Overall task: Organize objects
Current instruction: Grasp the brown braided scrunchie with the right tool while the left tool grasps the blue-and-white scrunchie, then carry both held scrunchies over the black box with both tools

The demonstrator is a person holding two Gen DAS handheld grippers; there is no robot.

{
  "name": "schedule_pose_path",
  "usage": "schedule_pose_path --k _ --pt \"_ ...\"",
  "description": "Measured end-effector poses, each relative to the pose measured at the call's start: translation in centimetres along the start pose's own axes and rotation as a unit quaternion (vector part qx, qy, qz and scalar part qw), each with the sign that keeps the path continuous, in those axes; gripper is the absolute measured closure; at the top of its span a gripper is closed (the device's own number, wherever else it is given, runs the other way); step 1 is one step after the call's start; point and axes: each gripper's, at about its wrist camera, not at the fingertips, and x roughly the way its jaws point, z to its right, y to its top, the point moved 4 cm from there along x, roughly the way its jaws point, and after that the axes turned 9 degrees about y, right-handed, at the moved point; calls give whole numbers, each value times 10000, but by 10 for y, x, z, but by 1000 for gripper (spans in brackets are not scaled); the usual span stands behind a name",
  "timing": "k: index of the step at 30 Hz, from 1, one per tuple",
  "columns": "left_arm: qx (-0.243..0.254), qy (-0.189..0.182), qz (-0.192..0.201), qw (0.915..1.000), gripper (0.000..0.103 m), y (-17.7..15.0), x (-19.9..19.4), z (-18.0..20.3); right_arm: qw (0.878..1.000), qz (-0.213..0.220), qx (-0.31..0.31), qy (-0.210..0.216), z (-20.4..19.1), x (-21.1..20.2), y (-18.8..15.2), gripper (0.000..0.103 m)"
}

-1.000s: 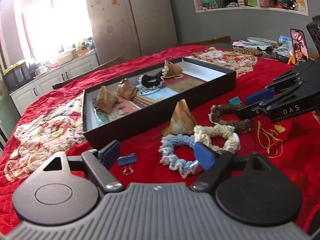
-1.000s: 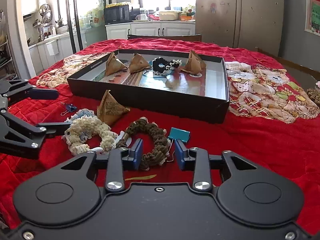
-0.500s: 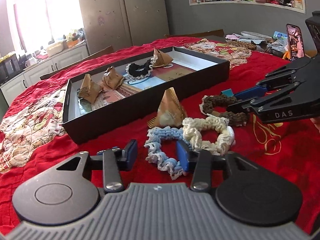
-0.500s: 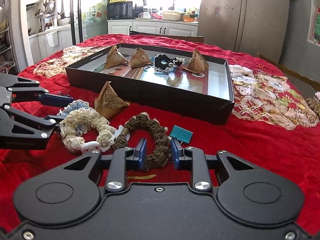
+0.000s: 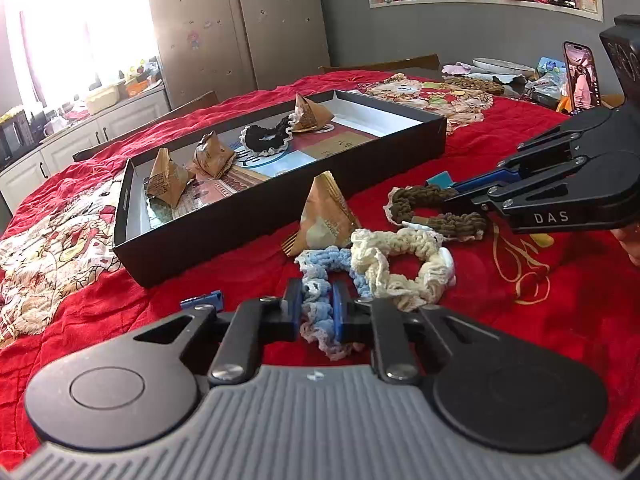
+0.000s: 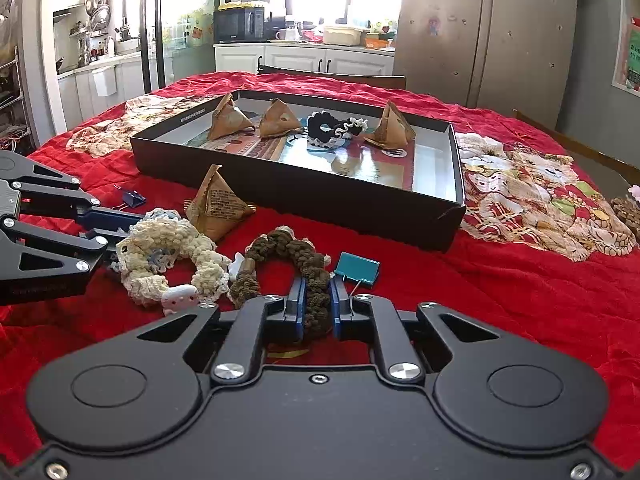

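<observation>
Your left tongs are pinched tight on the blue scrunchie, its ruffled band squeezed between the blue pads while the rest of the loop lies on the red cloth over the bench. The cream scrunchie lies just ahead and to the right of them, overlapping the blue one. Your right tongs are clamped on the brown scrunchie, which arcs away ahead and to their left. A teal binder clip sits just right of those tips. A brown paper pyramid stands farther ahead and left, near the black tray, which holds three more pyramids and a black scrunchie.
</observation>
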Motion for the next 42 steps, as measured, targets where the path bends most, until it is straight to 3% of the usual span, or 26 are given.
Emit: schedule_pose_path --k 42 --pt "-62 50 429 9990 86 18 -36 -6 9978 643 -149 87 -6 -48 21 92"
